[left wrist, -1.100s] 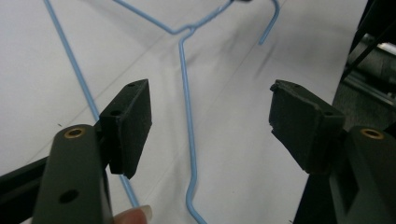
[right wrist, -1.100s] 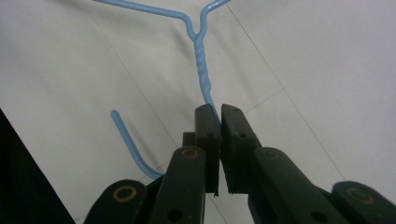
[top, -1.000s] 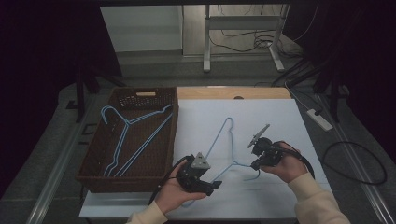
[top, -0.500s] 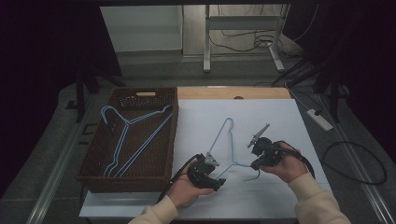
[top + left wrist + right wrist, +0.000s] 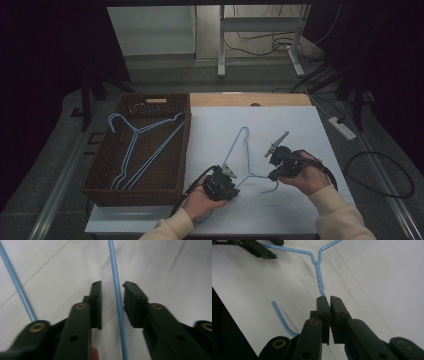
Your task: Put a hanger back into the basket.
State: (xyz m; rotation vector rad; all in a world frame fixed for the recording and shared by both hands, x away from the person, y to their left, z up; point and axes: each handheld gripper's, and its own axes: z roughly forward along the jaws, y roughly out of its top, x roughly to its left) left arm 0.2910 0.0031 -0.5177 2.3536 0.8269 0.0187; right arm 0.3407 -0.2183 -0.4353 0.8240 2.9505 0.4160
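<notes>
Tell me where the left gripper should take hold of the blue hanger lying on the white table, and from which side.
Grip the straight wire arm of the blue hanger beside the twisted neck, coming from above with the left gripper astride it. The wire lies flat on the white table, thin and straight there, and the right gripper already pinches the neck's base.

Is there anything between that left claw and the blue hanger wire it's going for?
Nothing visible. The hanger wire already runs between the left gripper jaws, which have just been closing, with small gaps still showing on both sides.
</notes>
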